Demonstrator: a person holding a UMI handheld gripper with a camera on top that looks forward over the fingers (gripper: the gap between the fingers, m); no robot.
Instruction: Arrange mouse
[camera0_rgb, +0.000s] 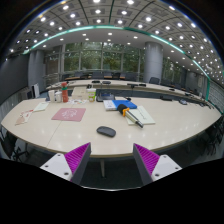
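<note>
A dark grey mouse (106, 131) lies on the long pale table (170, 125), ahead of my fingers and a little left of the middle between them. A pink mouse mat (69, 114) lies on the table to the left of and beyond the mouse. My gripper (112, 160) is open and empty, held back from the table's near edge. Its two purple pads (76, 157) stand wide apart, with nothing between them.
A blue object (124, 104) on papers lies beyond the mouse, with a dark pen-like item (132, 118) next to it. Bottles and small items (55, 94) stand at the far left of the table. Chairs (155, 81) line the far side. The table's near edge (110, 152) is just ahead of my fingers.
</note>
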